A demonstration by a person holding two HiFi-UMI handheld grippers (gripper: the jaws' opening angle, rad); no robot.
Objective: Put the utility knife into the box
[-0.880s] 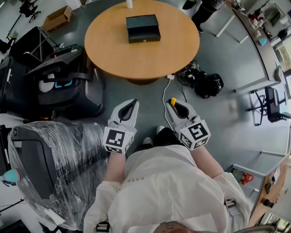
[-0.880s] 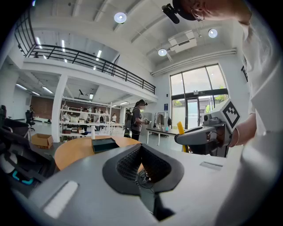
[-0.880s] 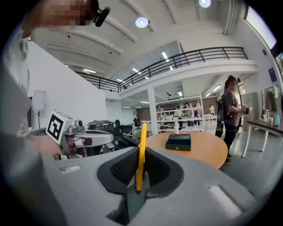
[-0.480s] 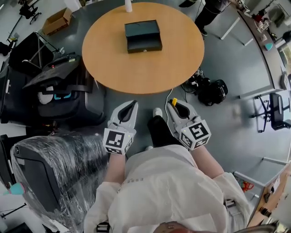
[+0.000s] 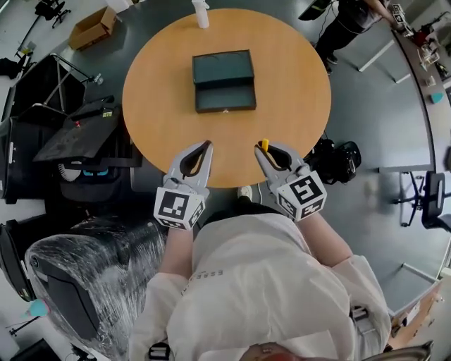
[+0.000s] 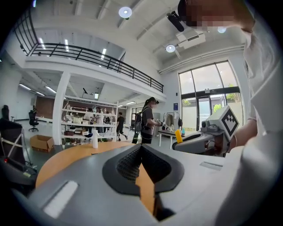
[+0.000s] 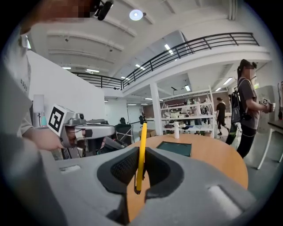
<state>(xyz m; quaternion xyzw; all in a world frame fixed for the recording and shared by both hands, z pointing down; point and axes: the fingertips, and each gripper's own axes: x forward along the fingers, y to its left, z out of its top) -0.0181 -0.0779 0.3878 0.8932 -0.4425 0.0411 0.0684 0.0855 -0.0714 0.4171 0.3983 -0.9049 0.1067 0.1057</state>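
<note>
Head view: R gripper (image 5: 262,150) pinches utility knife (image 5: 265,144), long axis along jaws, pointing fwd. Box (image 5: 224,81) sits open on table (image 5: 299,106), ahead and slightly left. L gripper (image 5: 206,146) pressed together, empty.

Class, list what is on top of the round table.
A dark box and a white bottle at the far edge. The left claw and right claw cover part of the near edge; the box's inside is unclear.

Head view: steeply down on table (image 5: 162,106). Gripper views: low at near rim, facing across it; right & head share box (image 5: 224,81).
</note>
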